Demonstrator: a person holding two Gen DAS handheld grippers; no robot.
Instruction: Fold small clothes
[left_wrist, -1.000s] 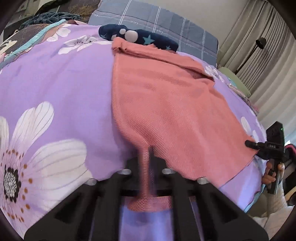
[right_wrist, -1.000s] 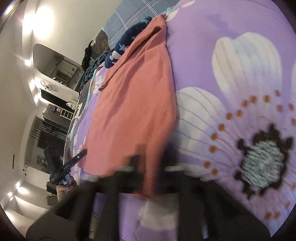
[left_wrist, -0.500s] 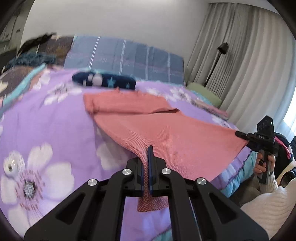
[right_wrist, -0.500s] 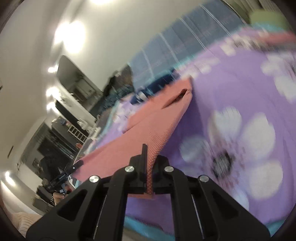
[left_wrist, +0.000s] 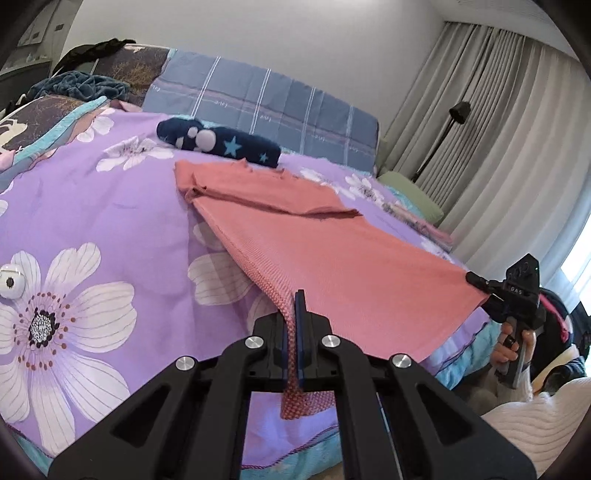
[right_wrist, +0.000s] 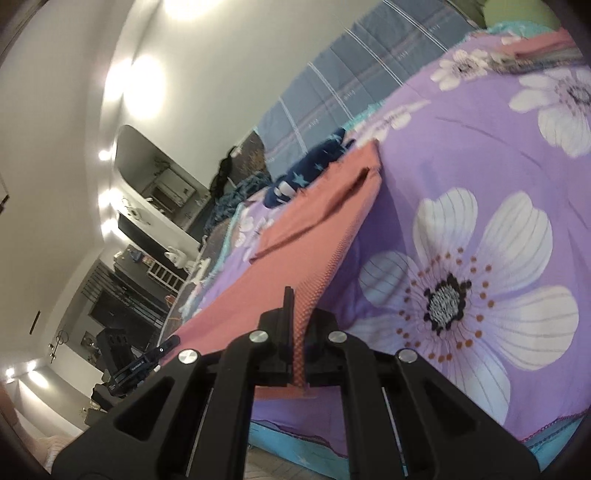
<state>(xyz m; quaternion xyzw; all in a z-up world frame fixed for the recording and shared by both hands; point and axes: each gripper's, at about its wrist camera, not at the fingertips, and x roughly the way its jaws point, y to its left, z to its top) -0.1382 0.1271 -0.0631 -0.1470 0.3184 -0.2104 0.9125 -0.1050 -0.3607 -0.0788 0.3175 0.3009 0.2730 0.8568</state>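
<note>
A salmon-pink knit garment (left_wrist: 325, 243) lies stretched over the purple flowered bedspread (left_wrist: 92, 206), its far part folded over near the pillows. My left gripper (left_wrist: 293, 306) is shut on its near left corner and holds it lifted off the bed. My right gripper (right_wrist: 295, 306) is shut on the near right corner of the garment (right_wrist: 295, 236), also lifted. The right gripper shows in the left wrist view (left_wrist: 480, 282) at the garment's right corner. The left gripper shows in the right wrist view (right_wrist: 166, 345) at the far left.
A folded navy star-patterned garment (left_wrist: 218, 142) lies just behind the pink one. A blue plaid pillow (left_wrist: 258, 99) stands at the head of the bed. A small white round object (left_wrist: 9, 282) rests on the bedspread at left. Curtains and a floor lamp (left_wrist: 458, 110) stand right.
Both grippers have lifted the garment's near corners up and back from the bed. The near half now hangs taut in the air instead of lying flat.
</note>
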